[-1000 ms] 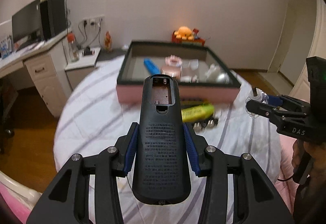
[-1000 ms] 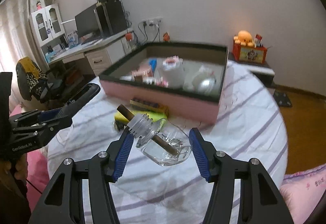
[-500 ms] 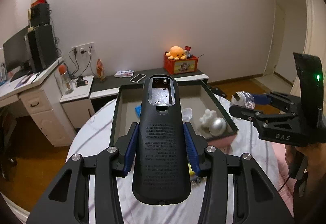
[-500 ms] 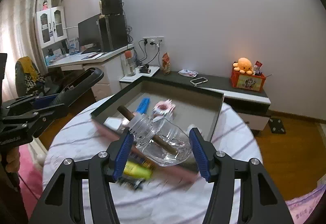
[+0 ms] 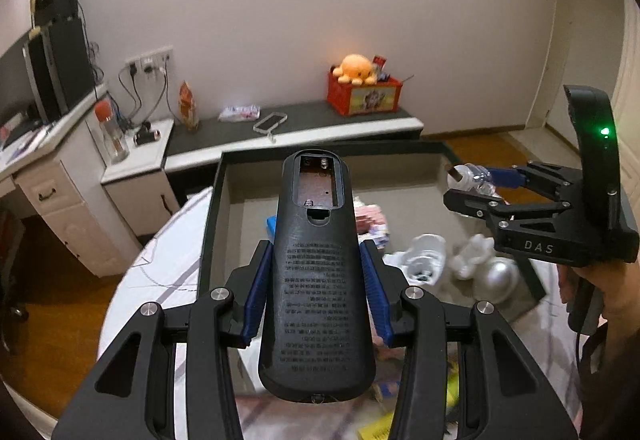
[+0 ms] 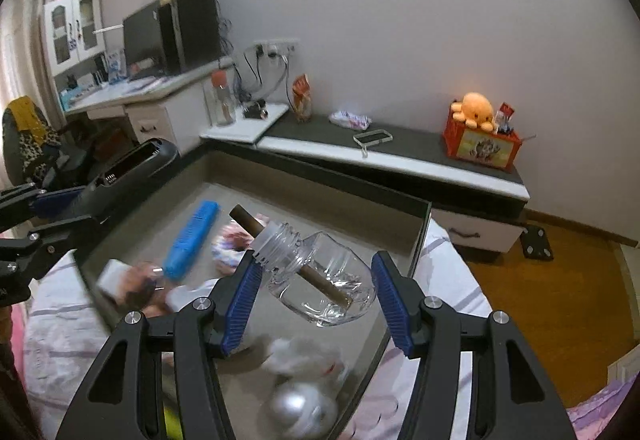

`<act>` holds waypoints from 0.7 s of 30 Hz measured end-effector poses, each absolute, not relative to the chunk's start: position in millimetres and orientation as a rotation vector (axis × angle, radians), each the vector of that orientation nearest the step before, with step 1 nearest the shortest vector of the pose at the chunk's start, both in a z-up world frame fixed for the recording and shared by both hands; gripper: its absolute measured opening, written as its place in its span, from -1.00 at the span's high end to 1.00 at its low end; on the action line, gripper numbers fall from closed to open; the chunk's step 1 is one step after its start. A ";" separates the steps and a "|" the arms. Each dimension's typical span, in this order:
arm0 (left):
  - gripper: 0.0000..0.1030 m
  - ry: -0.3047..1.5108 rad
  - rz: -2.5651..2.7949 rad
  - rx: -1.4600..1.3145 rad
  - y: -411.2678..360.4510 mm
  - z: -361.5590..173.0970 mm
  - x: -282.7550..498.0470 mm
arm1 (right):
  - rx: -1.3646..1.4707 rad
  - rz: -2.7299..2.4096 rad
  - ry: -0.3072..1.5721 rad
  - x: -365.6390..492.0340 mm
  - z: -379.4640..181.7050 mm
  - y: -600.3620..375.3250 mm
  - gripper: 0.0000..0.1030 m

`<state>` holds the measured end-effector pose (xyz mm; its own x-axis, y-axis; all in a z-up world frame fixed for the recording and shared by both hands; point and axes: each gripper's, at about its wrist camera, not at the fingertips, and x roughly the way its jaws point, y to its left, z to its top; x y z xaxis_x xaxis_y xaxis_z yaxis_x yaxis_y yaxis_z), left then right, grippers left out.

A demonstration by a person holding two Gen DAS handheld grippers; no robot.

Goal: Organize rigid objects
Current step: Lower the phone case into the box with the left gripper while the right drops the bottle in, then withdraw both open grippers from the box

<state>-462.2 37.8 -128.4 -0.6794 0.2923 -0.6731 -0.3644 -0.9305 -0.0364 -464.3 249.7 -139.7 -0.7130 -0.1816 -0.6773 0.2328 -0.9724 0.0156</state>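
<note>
My left gripper is shut on a black remote control. The remote lies back side up, with its battery bay uncovered. It hangs over the near left part of a dark-rimmed, pink-sided box. To its right, my right gripper holds a clear glass jar. In the right wrist view that gripper is shut on the jar, which is tilted with a brown stick poking from its mouth. The jar hovers above the box. At the left are the left gripper and the remote.
In the box lie a blue bar, a white figurine, a silver ball and several small items. The box sits on a round table with a striped cloth. Behind it are a low cabinet and a desk. A hand grips the right handle.
Both grippers have travelled forward from the table's near side to above the box, which now lies right under them. Each still has the same object in its grip.
</note>
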 end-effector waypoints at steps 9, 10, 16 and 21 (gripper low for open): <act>0.07 0.122 2.612 -1.073 36.6 -155.9 -479.0 | 1.068 -2.733 0.089 -485.0 -152.3 256.8 -0.14; -0.11 0.112 2.628 -1.059 34.2 -154.6 -477.4 | 1.064 -2.734 0.072 -486.2 -150.9 257.7 -0.15; -0.76 0.096 2.685 -1.010 22.9 -146.0 -465.6 | 1.030 -2.746 0.038 -476.0 -143.1 256.4 -0.58; -0.91 0.084 2.702 -1.012 12.1 -137.2 -442.4 | 0.998 -2.763 0.022 -456.5 -128.4 254.3 -0.58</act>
